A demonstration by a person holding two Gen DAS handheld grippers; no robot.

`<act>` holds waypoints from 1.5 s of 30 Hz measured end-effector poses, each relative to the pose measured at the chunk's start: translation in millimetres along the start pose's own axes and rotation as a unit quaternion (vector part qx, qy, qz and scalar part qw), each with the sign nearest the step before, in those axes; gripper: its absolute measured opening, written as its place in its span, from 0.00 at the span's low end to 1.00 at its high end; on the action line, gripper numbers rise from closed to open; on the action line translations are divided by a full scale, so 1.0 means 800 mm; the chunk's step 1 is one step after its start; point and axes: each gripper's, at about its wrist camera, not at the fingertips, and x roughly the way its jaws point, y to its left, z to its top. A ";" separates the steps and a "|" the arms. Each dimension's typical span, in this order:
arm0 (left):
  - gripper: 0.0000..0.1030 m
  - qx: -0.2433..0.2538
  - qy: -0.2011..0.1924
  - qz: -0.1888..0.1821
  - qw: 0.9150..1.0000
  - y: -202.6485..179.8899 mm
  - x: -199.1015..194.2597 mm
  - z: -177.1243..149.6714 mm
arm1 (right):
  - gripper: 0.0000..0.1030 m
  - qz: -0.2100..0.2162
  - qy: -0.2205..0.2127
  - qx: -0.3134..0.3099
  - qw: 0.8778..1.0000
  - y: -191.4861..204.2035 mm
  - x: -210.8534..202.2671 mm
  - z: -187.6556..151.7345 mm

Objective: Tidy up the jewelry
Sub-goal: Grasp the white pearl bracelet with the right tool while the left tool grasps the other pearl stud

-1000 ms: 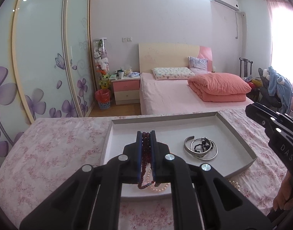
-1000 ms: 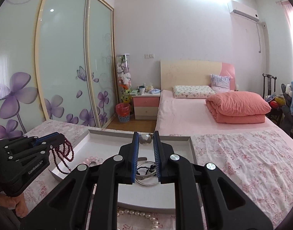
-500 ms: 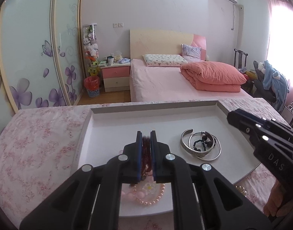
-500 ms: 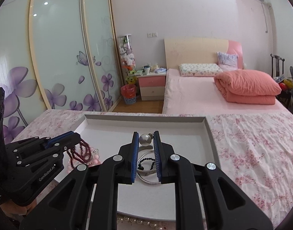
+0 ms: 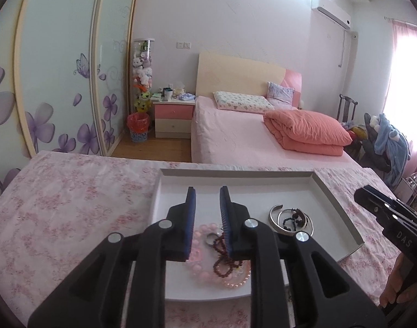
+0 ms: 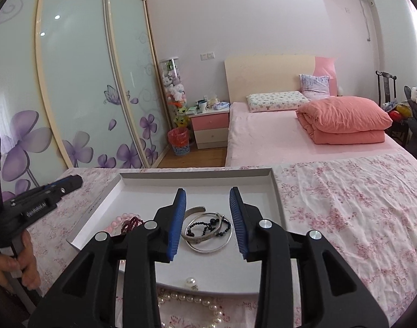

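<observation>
A shallow white tray (image 5: pixel 331 205) (image 6: pixel 104 199) lies on the floral tablecloth. My left gripper (image 5: pixel 207 191) is open and empty above it. Below it lie a dark red bead bracelet (image 5: pixel 222 257), pink bead bracelets (image 5: pixel 205 273) and a small ring (image 5: pixel 210 238). My right gripper (image 6: pixel 207 192) is open and empty over silver bangles and a black bead string (image 6: pixel 208 229) (image 5: pixel 290 221). A pearl earring (image 6: pixel 190 282) lies in the tray near its front edge. A white pearl necklace (image 6: pixel 205 304) lies on the cloth in front of the tray.
The table is covered with a pink floral cloth (image 6: pixel 345 205). Beyond the table are a bed (image 5: pixel 249 142), a nightstand (image 5: pixel 172 117) and sliding wardrobe doors (image 6: pixel 71 82). A chair with clothes (image 5: pixel 386 145) stands at the right.
My left gripper opened and let the dark red bead bracelet fall into the tray. My right gripper opened and let go of the pearl earring, which now lies in the tray.
</observation>
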 end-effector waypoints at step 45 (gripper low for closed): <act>0.43 0.056 0.057 -0.035 0.996 -0.033 -0.056 -0.093 | 0.10 -0.049 0.210 -0.044 0.975 -0.009 -0.019 -0.125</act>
